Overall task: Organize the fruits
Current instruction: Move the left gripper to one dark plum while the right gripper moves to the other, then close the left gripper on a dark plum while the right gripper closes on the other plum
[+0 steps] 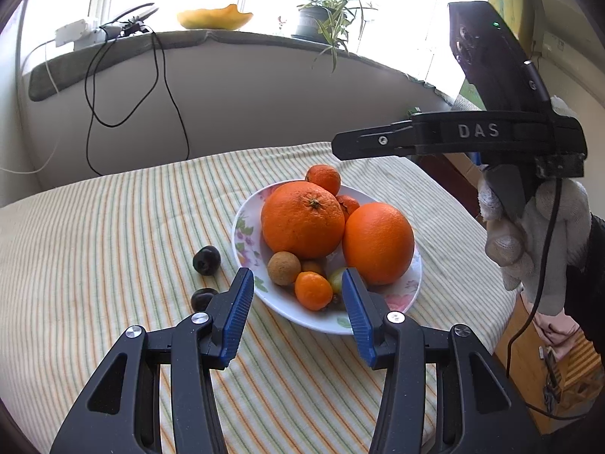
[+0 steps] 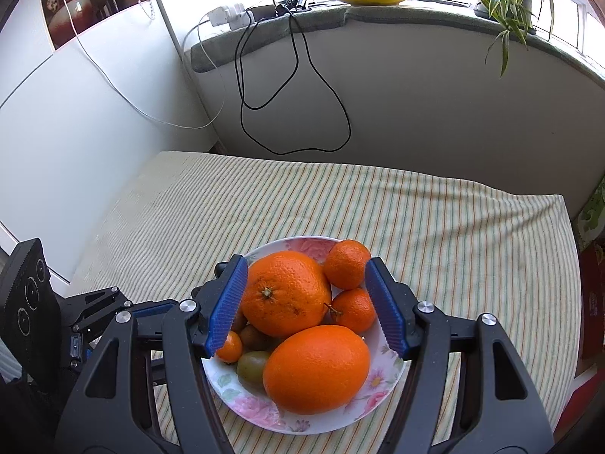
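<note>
Oranges [image 1: 302, 219], mandarins [image 1: 323, 178] and small fruits heap the floral plate [image 1: 245, 234]; two dark plums [image 1: 206, 260] lie beside it.

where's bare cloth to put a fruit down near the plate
Free: the striped cloth between the plate and the wall, and the stretch left of the two dark plums. Crowded: the plate, piled with oranges, and its left rim, where the plums lie.

Two large oranges [image 1: 302, 219], three mandarins [image 1: 323, 178], two dark plums [image 1: 206, 260].
</note>
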Available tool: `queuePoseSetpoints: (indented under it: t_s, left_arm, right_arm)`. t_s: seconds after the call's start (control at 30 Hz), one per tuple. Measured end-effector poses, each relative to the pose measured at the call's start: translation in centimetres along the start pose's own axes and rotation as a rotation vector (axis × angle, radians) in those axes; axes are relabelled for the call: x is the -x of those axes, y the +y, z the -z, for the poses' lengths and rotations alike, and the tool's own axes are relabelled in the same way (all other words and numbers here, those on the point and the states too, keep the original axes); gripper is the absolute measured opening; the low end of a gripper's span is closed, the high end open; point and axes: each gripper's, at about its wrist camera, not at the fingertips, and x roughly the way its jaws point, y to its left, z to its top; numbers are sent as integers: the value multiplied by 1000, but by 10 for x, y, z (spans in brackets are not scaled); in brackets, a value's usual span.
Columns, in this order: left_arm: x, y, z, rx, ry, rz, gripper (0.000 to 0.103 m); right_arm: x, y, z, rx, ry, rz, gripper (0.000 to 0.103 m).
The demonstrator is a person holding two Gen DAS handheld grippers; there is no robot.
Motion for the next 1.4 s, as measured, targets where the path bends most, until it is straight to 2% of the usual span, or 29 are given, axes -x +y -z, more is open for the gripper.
queuePoseSetpoints:
  t_s: [0.43, 0.77, 1.0, 1.03, 1.1, 1.23, 1.3, 1.4]
  left_arm:
    - [19, 38, 7, 10, -9, -43, 47]
    - [21, 75, 16, 32, 9, -64, 47]
    - [20, 93, 2, 7, 19, -25, 47]
    - [18, 94, 0, -1, 22, -12, 47]
    - [13, 95, -4, -17, 38, 12, 40]
    - [1, 93, -10, -53, 74, 62, 33]
    - [-5, 92, -13, -69, 96, 87, 33]
    - [-16, 93, -15, -95, 129, 108, 31]
  right_arm:
    - [28, 61, 26, 90, -102, -2, 67]
    - [23, 108, 44, 178, -71, -36, 67]
    - [10, 123, 64, 165, -45, -79, 67]
    - [7, 126, 67, 165, -43, -85, 64]
    - [1, 131, 73, 159, -32, -94, 51]
    - [-14, 137, 83, 103, -5, -118, 46]
    - [-23, 141, 87, 81, 8, -102, 39]
    - [-35, 142, 90, 37, 15, -70, 37]
